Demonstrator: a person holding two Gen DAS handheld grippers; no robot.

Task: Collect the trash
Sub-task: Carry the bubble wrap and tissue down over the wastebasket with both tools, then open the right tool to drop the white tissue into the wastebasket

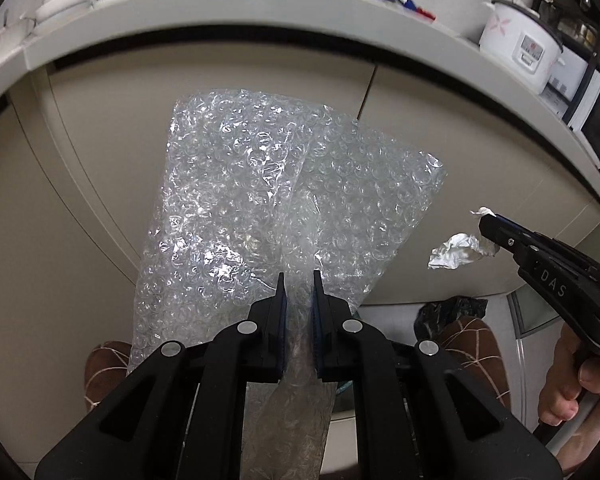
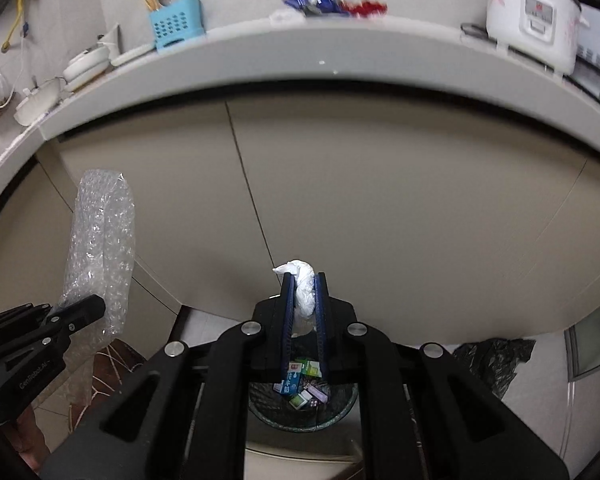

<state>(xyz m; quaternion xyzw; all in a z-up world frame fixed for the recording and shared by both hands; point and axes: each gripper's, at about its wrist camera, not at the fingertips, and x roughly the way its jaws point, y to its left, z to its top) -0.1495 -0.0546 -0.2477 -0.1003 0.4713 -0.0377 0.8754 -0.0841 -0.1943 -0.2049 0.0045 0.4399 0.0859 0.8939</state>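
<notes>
My left gripper is shut on a sheet of clear bubble wrap and holds it up in front of the beige cabinet doors; the sheet also shows in the right wrist view. My right gripper is shut on a crumpled white tissue, held above a dark round trash bin with small cartons inside. In the left wrist view the right gripper shows at the right with a crumpled foil piece hanging at its tip.
A grey countertop runs above the cabinets, with a white rice cooker, a blue utensil holder, bowls and snack wrappers. A black plastic bag lies on the floor at the right.
</notes>
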